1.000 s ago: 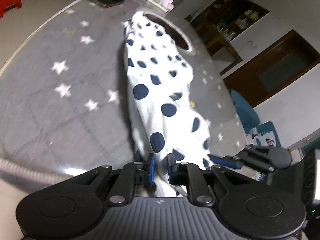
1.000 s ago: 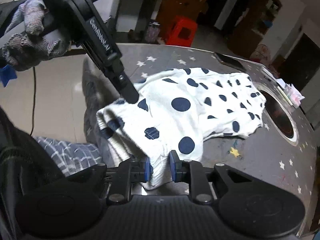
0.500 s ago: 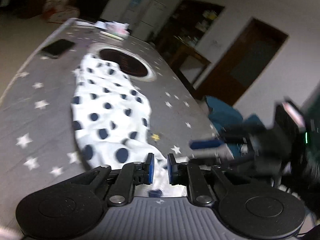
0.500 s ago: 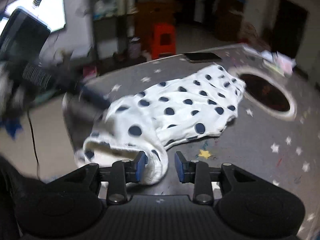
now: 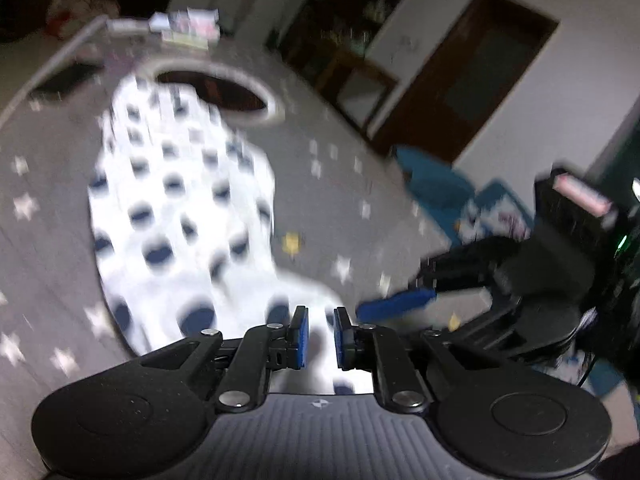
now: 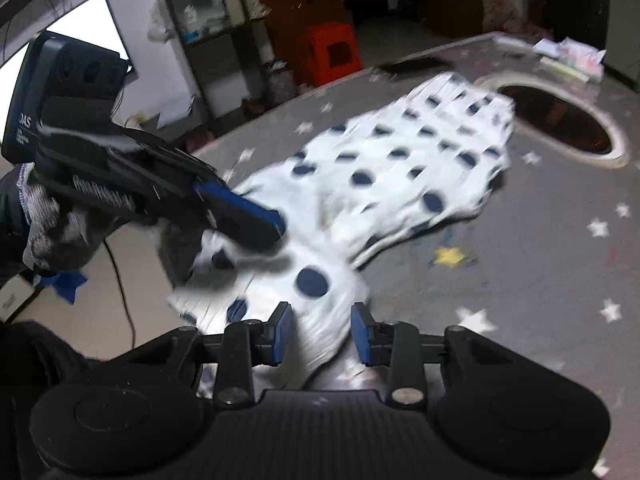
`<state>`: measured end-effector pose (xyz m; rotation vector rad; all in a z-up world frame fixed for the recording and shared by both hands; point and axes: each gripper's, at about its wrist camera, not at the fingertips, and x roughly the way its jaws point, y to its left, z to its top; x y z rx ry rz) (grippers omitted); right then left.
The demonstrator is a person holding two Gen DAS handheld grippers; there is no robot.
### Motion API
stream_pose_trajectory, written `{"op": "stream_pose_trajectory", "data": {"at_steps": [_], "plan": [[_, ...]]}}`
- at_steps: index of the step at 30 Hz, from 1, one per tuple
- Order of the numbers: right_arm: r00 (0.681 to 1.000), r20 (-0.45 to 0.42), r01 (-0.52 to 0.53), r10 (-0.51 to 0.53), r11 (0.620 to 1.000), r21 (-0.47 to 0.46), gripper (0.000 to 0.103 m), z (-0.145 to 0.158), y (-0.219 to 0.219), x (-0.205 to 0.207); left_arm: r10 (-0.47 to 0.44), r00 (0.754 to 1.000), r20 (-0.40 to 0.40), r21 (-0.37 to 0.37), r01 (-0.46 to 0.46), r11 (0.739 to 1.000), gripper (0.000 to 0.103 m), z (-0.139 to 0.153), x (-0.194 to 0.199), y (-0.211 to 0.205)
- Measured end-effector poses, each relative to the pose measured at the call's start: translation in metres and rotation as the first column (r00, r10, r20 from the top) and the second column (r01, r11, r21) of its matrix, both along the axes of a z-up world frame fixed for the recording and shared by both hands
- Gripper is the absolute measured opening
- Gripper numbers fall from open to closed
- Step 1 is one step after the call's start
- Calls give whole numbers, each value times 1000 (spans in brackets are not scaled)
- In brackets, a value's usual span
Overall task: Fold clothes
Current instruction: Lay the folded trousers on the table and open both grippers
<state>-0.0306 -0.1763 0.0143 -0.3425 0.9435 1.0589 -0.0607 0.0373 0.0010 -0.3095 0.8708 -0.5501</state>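
The white cloth with dark dots [image 6: 380,184] lies flat on the gray star table [image 6: 560,264], reaching from the near edge toward the round hole [image 6: 560,120] in the far part. One end bunches up at the near edge.

The right gripper [image 6: 320,332] has its jaws spread wide, with the cloth end lying loose between them. The left gripper [image 5: 318,336] has its jaws close together with cloth between them, but blur hides whether they pinch it.

It looks like one fold is just done. Next, each gripper should grab the near end and fold it over again.
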Motion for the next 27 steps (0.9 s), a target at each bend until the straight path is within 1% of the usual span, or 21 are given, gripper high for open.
{"op": "stream_pose_trajectory", "data": {"at_steps": [2, 3, 5, 7, 10, 12, 14, 16, 20, 26, 27], "plan": [[999, -23, -24, 24, 1000, -15, 33, -6, 1, -4, -29, 998, -51, 11, 30, 999, 14, -15, -4, -4], [999, -29, -33, 33, 999, -16, 33, -6, 0, -5, -39, 997, -61, 11, 40, 999, 14, -20, -7, -3], [999, -26, -39, 38, 999, -13, 32, -3, -3, -5, -53, 996, -70, -6, 52, 999, 14, -21, -11, 2], [1000, -8, 2, -2, 1000, 11, 32, 6, -8, 7, -60, 996, -61, -11, 60, 998, 14, -16, -13, 7], [996, -3, 91, -91, 994, 68, 32, 17, -18, 35, -63, 998, -23, -12, 63, 998, 15, -3, -14, 9], [988, 30, 150, -152, 986, 70, 33, 18, -17, 53, -62, 998, 2, -24, 62, 998, 16, 4, -13, 9], [976, 50, 209, -213, 975, 69, 33, 12, -14, 78, -67, 998, 18, -32, 67, 997, 16, 6, -11, 5], [964, 49, 259, -262, 963, 68, 33, 2, -12, 101, -72, 997, 15, -30, 73, 997, 16, 7, -6, -2], [947, 35, 315, -318, 946, 74, 33, -18, -5, 131, -95, 995, -8, -16, 95, 995, 16, -1, 0, -10], [943, -13, 332, -332, 939, 92, 33, -40, 4, 147, -112, 993, -33, -4, 112, 994, 17, -10, 0, -12], [944, -17, 330, -330, 939, 99, 29, -41, 5, 147, -112, 993, -36, -4, 112, 994, 17, -10, -1, -12]]}}
